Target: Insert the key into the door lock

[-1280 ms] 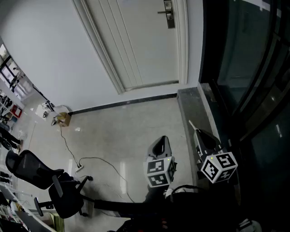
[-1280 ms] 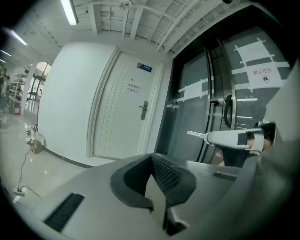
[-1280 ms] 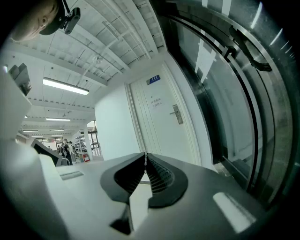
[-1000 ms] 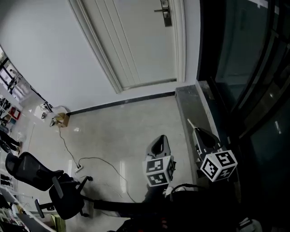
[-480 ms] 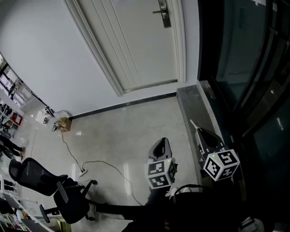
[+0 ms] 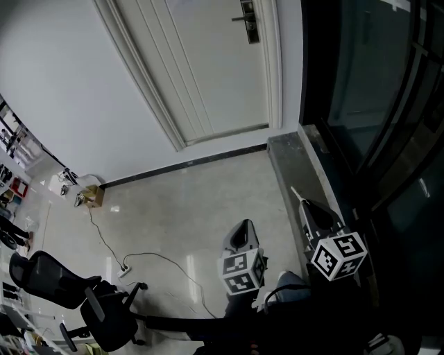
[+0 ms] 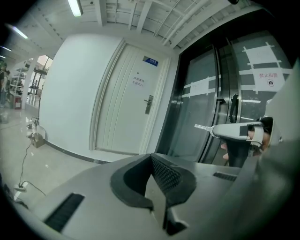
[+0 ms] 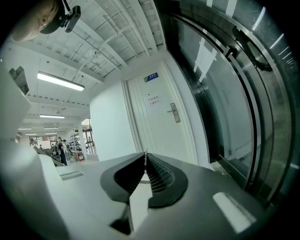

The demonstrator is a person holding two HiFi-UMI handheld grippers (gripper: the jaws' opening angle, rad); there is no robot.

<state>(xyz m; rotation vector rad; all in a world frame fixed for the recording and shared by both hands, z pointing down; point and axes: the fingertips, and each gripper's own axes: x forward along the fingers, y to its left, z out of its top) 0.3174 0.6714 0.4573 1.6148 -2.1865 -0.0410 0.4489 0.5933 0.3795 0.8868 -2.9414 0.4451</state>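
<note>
Right gripper (image 6: 304,206) is clamped on the key (image 6: 295,193), blade projecting forward. Left gripper (image 6: 241,230) is closed and empty. The lock (image 6: 248,21) on the door (image 6: 208,69) stands well apart.

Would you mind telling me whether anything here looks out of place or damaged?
Nothing looks damaged or spilled. The only untidy thing is a loose cable trailing across the floor from a small box by the wall to a power strip.
</note>
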